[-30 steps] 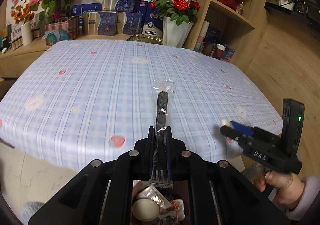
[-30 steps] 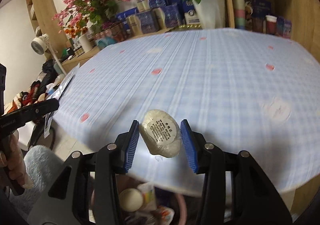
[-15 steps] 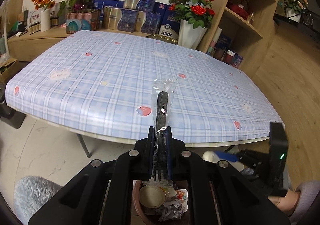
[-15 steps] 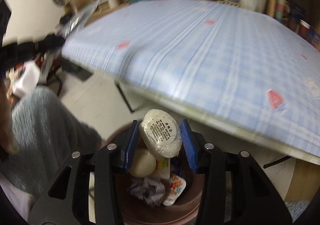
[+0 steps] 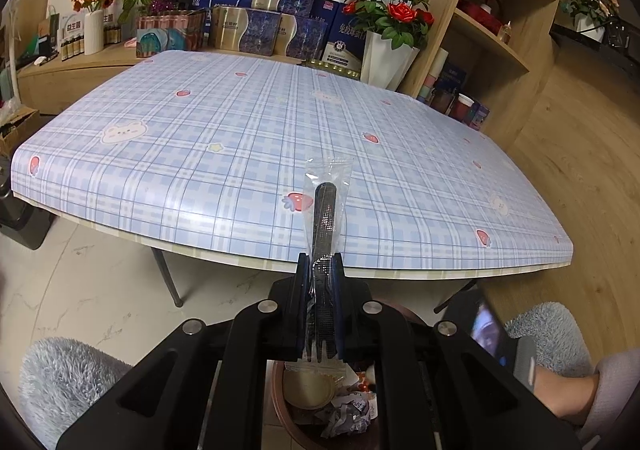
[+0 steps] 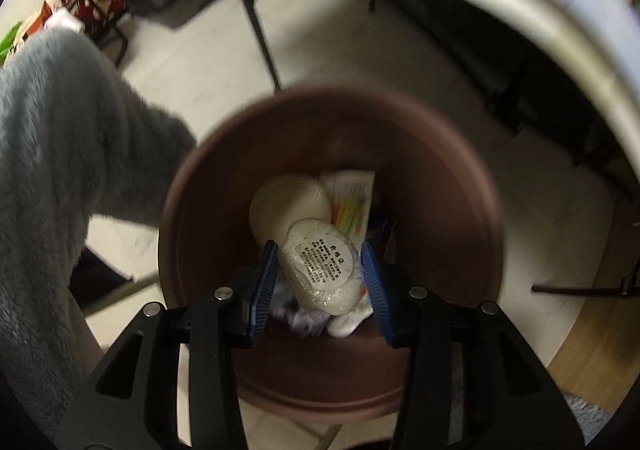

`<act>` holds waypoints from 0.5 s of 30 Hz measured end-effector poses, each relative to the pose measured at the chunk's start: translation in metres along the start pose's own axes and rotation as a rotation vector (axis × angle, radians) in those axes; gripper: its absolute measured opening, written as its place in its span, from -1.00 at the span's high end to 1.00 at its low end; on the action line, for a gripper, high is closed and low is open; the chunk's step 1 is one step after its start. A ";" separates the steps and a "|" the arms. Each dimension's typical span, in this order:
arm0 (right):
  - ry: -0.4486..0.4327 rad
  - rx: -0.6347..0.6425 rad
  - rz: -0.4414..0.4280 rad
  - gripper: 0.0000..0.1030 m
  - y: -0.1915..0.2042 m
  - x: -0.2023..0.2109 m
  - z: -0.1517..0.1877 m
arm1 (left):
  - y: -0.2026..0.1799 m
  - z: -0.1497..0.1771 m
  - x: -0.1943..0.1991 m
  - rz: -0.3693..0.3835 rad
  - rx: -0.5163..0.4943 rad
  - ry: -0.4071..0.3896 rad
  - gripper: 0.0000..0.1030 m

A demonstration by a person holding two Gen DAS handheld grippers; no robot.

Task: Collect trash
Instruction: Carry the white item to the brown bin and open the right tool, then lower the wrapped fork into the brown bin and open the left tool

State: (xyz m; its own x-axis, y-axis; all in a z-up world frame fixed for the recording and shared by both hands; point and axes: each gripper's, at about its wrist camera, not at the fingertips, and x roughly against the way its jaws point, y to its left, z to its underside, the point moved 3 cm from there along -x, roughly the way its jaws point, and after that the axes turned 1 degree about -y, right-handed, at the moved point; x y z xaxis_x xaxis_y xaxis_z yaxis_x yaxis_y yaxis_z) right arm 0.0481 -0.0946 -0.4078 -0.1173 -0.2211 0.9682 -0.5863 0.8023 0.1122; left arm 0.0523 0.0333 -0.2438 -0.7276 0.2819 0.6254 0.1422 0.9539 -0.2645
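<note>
1. The wrapped round cake, pale and sealed in clear film with a printed round label, sits low centre in the right wrist view, clamped between the blue pads of the right gripper. It hangs directly over the open mouth of the brown bin.
2. It looks light and somewhat soft. The film is probably slick, so the hold across its widest part, pads on opposite sides, seems the sound one; a harder squeeze would likely dent it.
3. The packaged fork, black plastic in a long clear sleeve, stands up the lower centre of the left wrist view. The left gripper is closed tight on its lower part, near the tines.
4. I judge the fork light and stiff, but the loose sleeve could slide on it. Gripping through the film onto the fork itself, as here, is safer than pinching the empty top of the sleeve.
5. The bin already holds a pale round lid, a striped paper packet and crumpled wrappers. In the left view its rim shows at the bottom, below the fork.
6. Beyond lies the table with its blue check cloth, bare of trash across the upper half of the left view.
7. A grey fluffy sleeve fills the left of the right view.
</note>
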 end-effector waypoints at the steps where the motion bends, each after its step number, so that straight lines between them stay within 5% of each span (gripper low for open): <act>1: 0.030 0.009 -0.005 0.13 0.003 -0.005 0.002 | 0.001 0.000 -0.001 0.000 0.001 0.001 0.79; 5: 0.125 0.035 -0.028 0.12 0.012 -0.019 0.010 | 0.001 0.001 -0.003 0.000 0.007 0.011 0.79; 7: 0.129 0.052 -0.013 -0.06 0.016 -0.020 0.010 | 0.001 0.001 -0.004 -0.001 0.006 0.014 0.79; 8: 0.120 0.055 -0.006 -0.34 0.016 -0.017 0.009 | 0.000 0.002 -0.004 -0.002 0.006 0.015 0.79; 15: -0.126 0.042 0.055 -0.79 0.006 0.040 -0.004 | 0.004 0.002 -0.006 -0.004 0.023 0.022 0.79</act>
State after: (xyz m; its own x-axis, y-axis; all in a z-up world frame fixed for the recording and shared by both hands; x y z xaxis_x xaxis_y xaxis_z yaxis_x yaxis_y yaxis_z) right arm 0.0430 -0.0958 -0.3677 -0.2488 -0.2477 0.9364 -0.6091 0.7917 0.0476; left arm 0.0558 0.0353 -0.2505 -0.7130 0.2803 0.6428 0.1232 0.9525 -0.2786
